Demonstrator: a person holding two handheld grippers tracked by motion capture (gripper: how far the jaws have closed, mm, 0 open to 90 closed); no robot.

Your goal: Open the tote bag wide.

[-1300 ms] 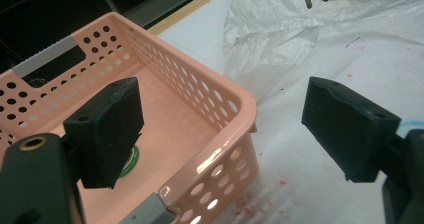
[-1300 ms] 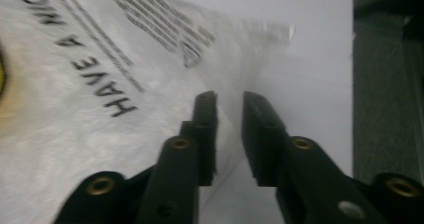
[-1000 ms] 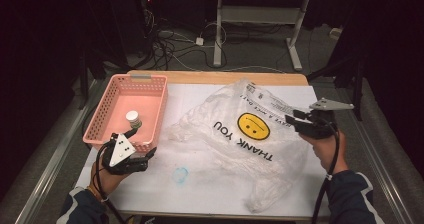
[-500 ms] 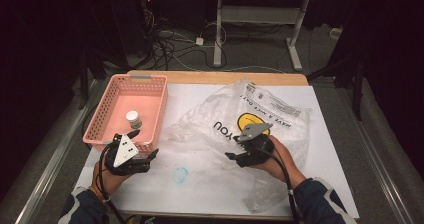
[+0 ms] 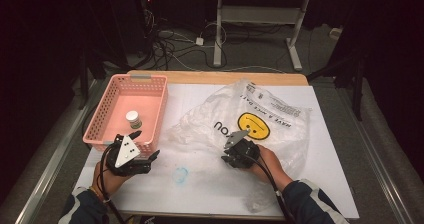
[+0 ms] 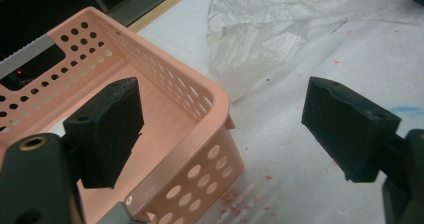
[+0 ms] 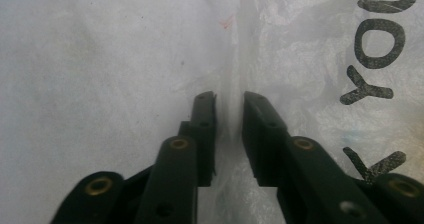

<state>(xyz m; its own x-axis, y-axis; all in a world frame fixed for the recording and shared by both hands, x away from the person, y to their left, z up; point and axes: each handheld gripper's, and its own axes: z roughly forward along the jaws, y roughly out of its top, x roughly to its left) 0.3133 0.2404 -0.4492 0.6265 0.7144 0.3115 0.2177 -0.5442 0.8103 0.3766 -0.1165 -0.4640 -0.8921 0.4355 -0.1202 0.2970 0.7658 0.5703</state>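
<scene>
- One plastic bag (image 5: 260, 121), clear with a yellow smiley face and black lettering, lies crumpled across the middle of the white counter (image 5: 330, 184), just beside the pink basket (image 5: 100, 123).
- Along its near-left edge, a raised fold of the film stands between the jaws of the right hand-held gripper (image 7: 229, 106); the jaws have just been closing and now stand narrow, the fold in the slim gap between them, though I cannot tell whether the pads press it yet.
- A second ago that gripper was out at the bag's far right side; it has since crossed over and come down onto the near-left edge, so the step in hand looks like pinching the bag to lift or open it.
- The left hand-held gripper (image 5: 131, 156) has kept its place by the basket's near corner, jaws wide apart and holding nothing, the basket corner seen between them.
- A small white-capped jar (image 5: 133, 118) stands inside the basket, likely what goes into the bag once its mouth is held open.
- A faint blue ring mark (image 5: 180, 174) sits on the counter between the two hands.
</scene>
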